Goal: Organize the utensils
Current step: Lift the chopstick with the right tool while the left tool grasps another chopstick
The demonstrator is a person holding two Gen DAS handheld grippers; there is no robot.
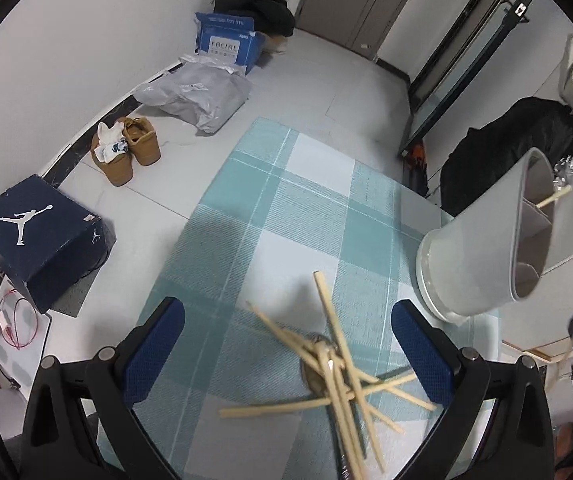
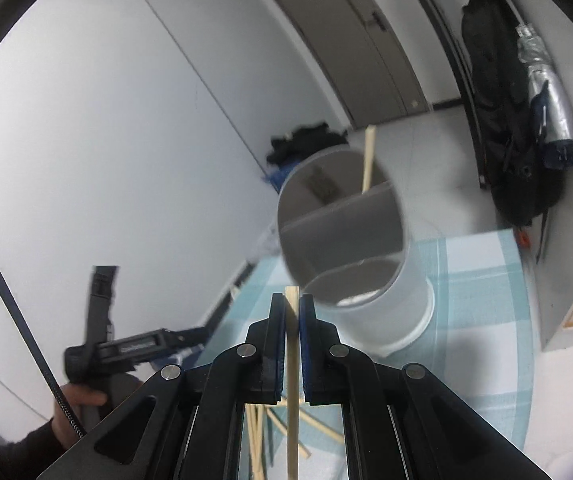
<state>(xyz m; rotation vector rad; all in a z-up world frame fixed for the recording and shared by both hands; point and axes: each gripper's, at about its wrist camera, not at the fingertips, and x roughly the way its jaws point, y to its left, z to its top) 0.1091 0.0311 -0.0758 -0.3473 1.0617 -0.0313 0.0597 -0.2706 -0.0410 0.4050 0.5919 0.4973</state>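
Observation:
My left gripper (image 1: 288,348) is open above a loose pile of wooden chopsticks (image 1: 338,380) that lies across a metal spoon (image 1: 315,364) on the teal plaid tablecloth (image 1: 270,200). Nothing sits between its blue pads (image 1: 154,352). To the right stands a grey divided utensil holder (image 1: 486,240) with one chopstick (image 1: 552,198) in it. My right gripper (image 2: 292,308) is shut on a single chopstick (image 2: 292,344), held upright just in front of the holder (image 2: 346,232). The stick in the holder's far compartment (image 2: 368,160) shows here too. A hand (image 2: 78,400) holds the left gripper (image 2: 126,348) at the left.
On the floor to the left are a dark shoe box (image 1: 42,236), brown shoes (image 1: 126,148), a grey parcel bag (image 1: 198,96) and a blue carton (image 1: 226,40). A black bag (image 1: 506,160) sits past the table's right edge. A folded umbrella (image 2: 550,92) hangs by the grey door (image 2: 346,40).

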